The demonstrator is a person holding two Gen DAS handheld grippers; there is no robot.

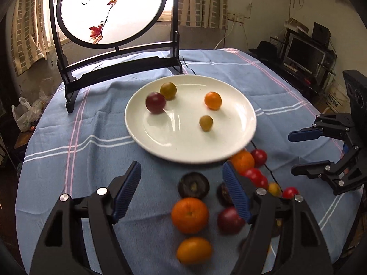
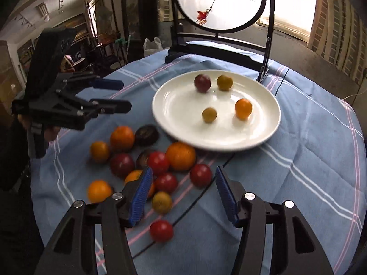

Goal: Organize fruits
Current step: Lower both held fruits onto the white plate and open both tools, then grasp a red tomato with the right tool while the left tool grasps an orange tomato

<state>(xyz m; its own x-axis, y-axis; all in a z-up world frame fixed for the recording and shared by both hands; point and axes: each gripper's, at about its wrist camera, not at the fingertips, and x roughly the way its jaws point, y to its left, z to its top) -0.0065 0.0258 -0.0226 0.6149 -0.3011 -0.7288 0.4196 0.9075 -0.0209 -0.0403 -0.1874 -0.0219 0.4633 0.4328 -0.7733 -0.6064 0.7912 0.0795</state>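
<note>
A white plate (image 1: 183, 146) (image 2: 179, 123) lies on the blue cloth and holds several small tomatoes: a dark red one (image 1: 155, 103) (image 2: 202, 83), an olive one (image 1: 168, 90) (image 2: 224, 82), an orange one (image 1: 213, 100) (image 2: 243, 108) and a small yellow-green one (image 1: 206, 122) (image 2: 209, 114). In front of the plate several loose fruits lie on the cloth: oranges (image 1: 190, 215) (image 2: 180, 153), red tomatoes (image 2: 161, 231) and dark fruits (image 1: 193, 185). My left gripper (image 1: 181, 192) (image 2: 117, 95) is open and empty above the pile. My right gripper (image 2: 183, 197) (image 1: 296, 152) is open and empty.
A black stand with a round painted bird screen (image 1: 110, 9) (image 2: 220, 2) stands behind the plate. A thin black cable (image 2: 201, 194) runs across the cloth. The round table's edge (image 1: 27, 137) falls away on the left. Room clutter surrounds the table.
</note>
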